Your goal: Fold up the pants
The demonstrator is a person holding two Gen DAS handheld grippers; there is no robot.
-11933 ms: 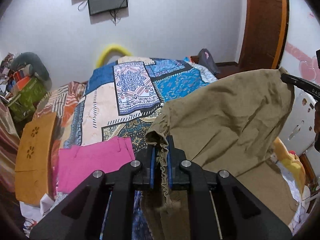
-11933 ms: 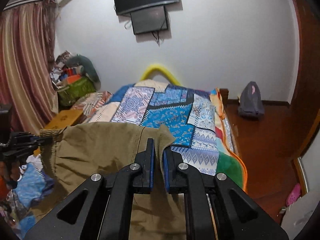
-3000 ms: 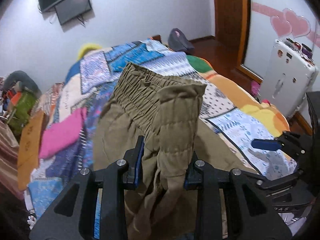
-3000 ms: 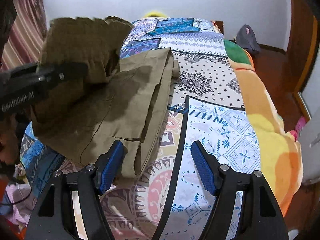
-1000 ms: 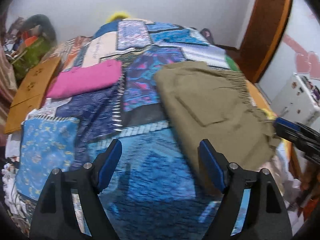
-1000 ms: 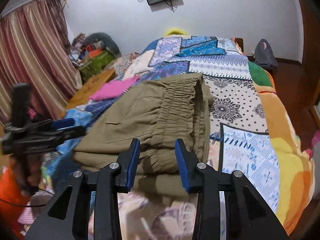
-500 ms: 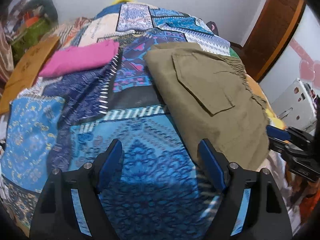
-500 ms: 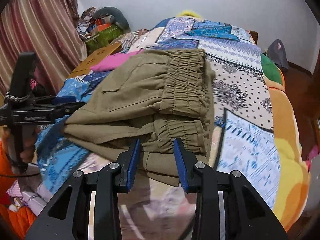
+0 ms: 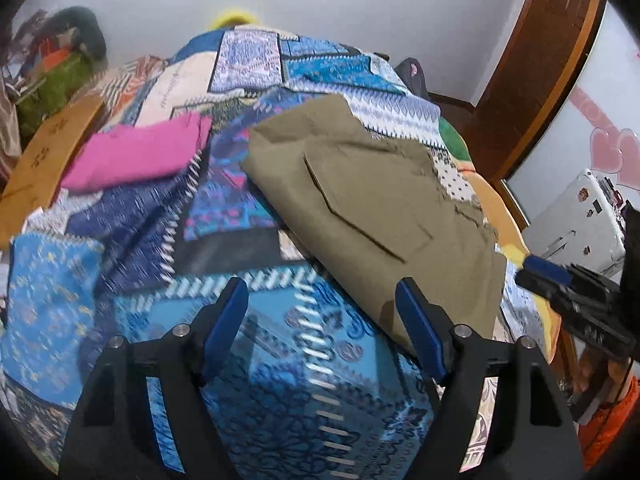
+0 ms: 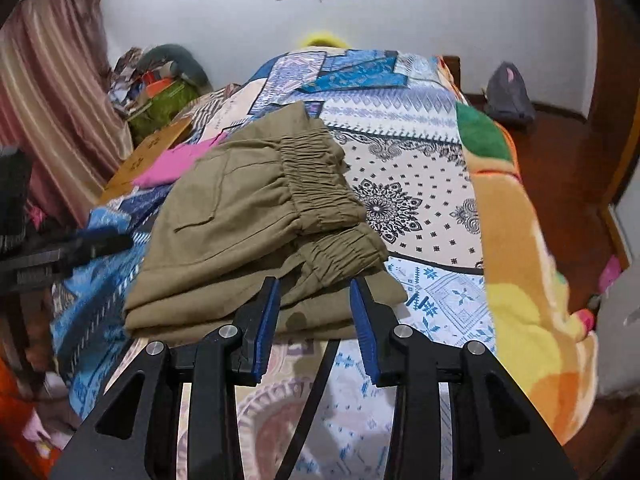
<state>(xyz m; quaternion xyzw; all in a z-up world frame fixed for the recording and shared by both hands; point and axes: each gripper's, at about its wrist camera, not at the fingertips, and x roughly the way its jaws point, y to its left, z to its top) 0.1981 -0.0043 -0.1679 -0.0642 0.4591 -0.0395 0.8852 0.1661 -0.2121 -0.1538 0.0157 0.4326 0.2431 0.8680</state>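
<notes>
Neatly folded olive pants [image 10: 256, 236], elastic waistband up

Your left gripper [image 9: 322, 320] and right gripper [image 10: 316, 312] are both black frames with ribbed blue pads [image 10: 267, 322] and round silver screws [image 10: 227, 331]. You wear an orange sleeve [image 9: 612, 424].

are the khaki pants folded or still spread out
Folded: the khaki pants lie as a compact stack on the bedspread, layered edges and doubled elastic waistband showing.
</notes>
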